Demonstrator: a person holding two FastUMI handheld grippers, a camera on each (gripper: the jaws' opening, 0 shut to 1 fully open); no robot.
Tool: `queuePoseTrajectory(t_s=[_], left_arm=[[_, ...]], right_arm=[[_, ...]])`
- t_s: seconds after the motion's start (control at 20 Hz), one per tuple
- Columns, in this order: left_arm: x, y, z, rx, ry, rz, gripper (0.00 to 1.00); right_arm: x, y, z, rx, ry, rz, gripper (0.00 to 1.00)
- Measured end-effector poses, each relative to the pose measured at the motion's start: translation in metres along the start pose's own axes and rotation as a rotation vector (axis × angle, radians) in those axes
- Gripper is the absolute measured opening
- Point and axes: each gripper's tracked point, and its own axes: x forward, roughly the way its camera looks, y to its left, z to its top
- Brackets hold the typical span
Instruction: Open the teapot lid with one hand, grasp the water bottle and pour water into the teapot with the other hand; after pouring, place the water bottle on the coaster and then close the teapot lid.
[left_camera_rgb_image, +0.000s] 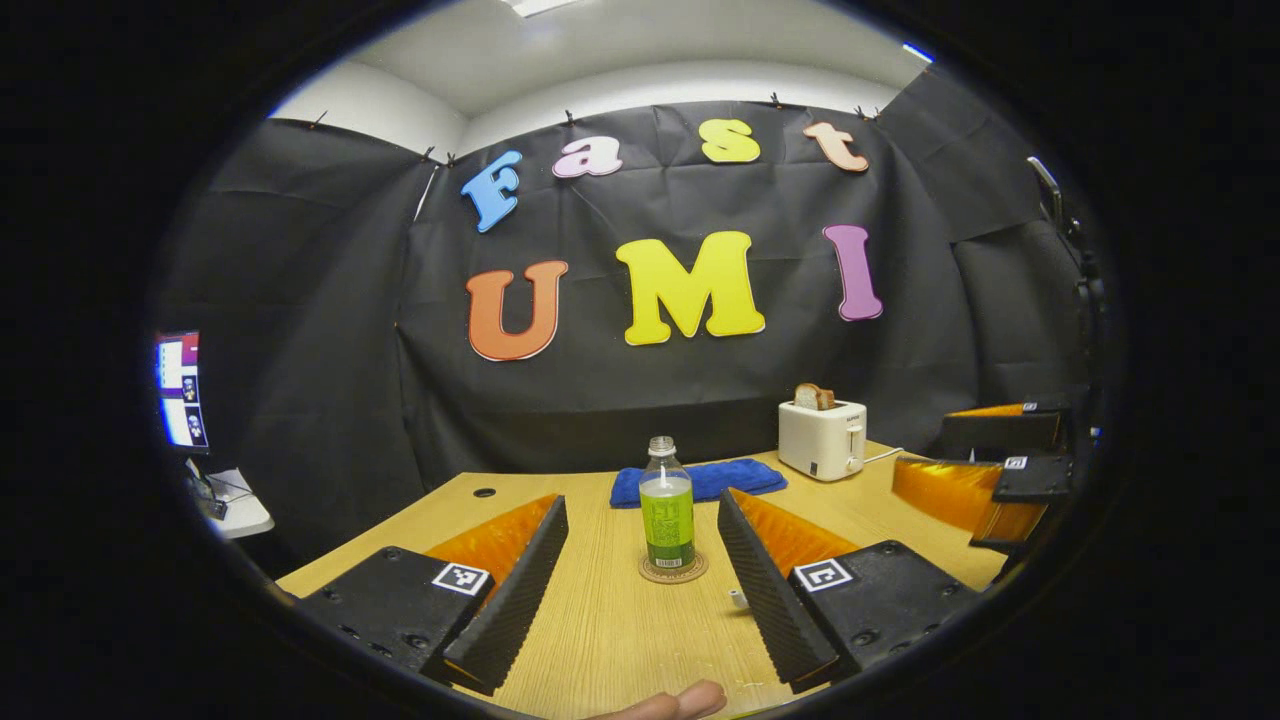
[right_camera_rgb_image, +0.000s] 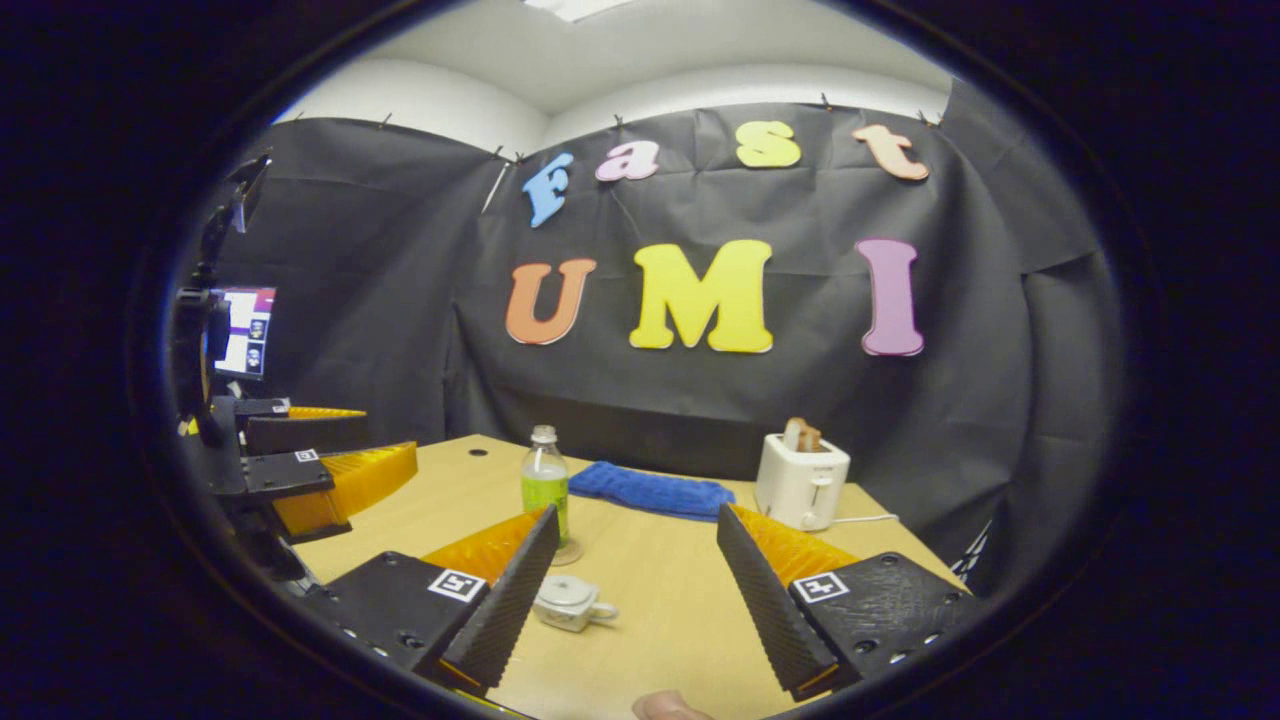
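You have one water bottle (left_camera_rgb_image: 667, 508), one coaster (left_camera_rgb_image: 673, 570), one teapot (right_camera_rgb_image: 567, 602), one blue cloth (left_camera_rgb_image: 700, 481) and one toaster (left_camera_rgb_image: 822, 438) holding a single slice of toast (left_camera_rgb_image: 813, 397), all on the wood-grain table (left_camera_rgb_image: 620, 640).

The bottle is clear plastic with a green label and green liquid. It stands upright, long axis vertical, neck up, uncapped, on the round flat coaster. A small white cap (left_camera_rgb_image: 738, 598) lies on the table at the coaster's 4 o'clock.

The teapot is small, white and squat, its lid on. In the right gripper view it sits at the bottle's 6 o'clock, one projecting part pointing toward 3 o'clock; spout or handle, you cannot tell.

Your left gripper (left_camera_rgb_image: 640, 590) is spread wide and empty, its ridged fingers flanking the bottle without touching. Your right gripper (right_camera_rgb_image: 635, 600) is equally wide, gripping nothing, the teapot just beside its left finger.
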Motion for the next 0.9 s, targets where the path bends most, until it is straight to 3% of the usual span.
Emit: queuePoseTrajectory(t_s=[0.15, 0.45, 0.9], left_arm=[[-0.005, -0.007, 0.002, -0.018, 0.004, 0.004, 0.94], [-0.014, -0.013, 0.003, -0.027, -0.001, 0.006, 0.94], [-0.009, -0.008, -0.005, -0.043, 0.026, 0.013, 0.94]], right_arm=[[-0.014, -0.023, 0.001, 0.010, -0.011, -0.045, 0.94], [-0.014, -0.041, -0.012, 0.019, 0.000, -0.042, 0.95], [-0.014, -0.051, -0.014, 0.022, 0.009, -0.089, 0.95]])
